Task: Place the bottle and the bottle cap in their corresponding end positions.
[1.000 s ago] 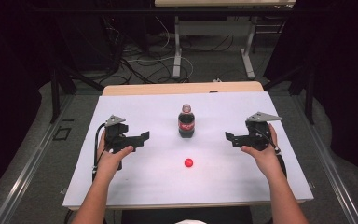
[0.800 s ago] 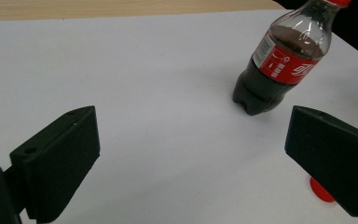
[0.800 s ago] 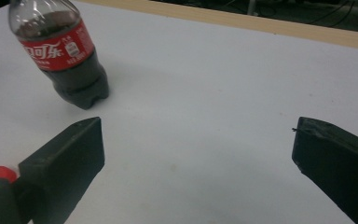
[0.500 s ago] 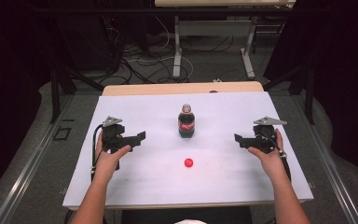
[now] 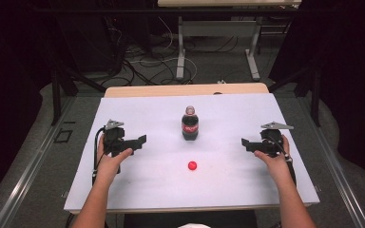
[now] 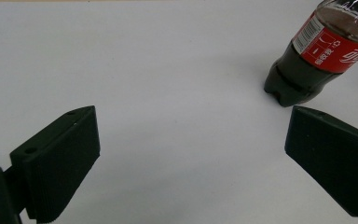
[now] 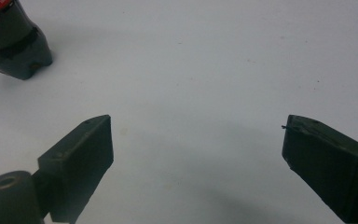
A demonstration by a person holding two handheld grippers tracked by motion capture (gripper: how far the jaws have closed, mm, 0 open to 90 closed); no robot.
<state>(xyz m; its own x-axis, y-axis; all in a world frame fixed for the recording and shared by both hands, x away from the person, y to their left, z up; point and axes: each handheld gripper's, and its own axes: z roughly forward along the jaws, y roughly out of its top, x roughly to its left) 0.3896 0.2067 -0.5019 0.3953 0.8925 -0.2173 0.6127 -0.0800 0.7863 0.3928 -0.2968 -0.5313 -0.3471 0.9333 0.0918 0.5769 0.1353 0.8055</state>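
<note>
A small cola bottle (image 5: 190, 124) with a red label and no cap stands upright mid-table. Its red cap (image 5: 192, 165) lies on the white surface in front of it. My left gripper (image 5: 141, 140) is held left of the bottle, jaws wide open and pointing at it. In the left gripper view the bottle (image 6: 321, 51) is at upper right, beyond the empty left gripper (image 6: 191, 114). My right gripper (image 5: 245, 142) is off to the bottle's right; its jaws have just been opening a little, with nothing between them. The right gripper view has the bottle's base (image 7: 9, 42) far left of the right gripper (image 7: 196, 120).
The white table top (image 5: 237, 190) has a wooden strip (image 5: 185, 90) along its far edge. Beyond it are cables on the floor (image 5: 142, 61) and the legs of another table (image 5: 180, 47). Dark frame bars stand at both sides.
The right hand has sunk toward the table and drifted outward to the right, away from the bottle. The left hand, bottle and cap have stayed where they were.
</note>
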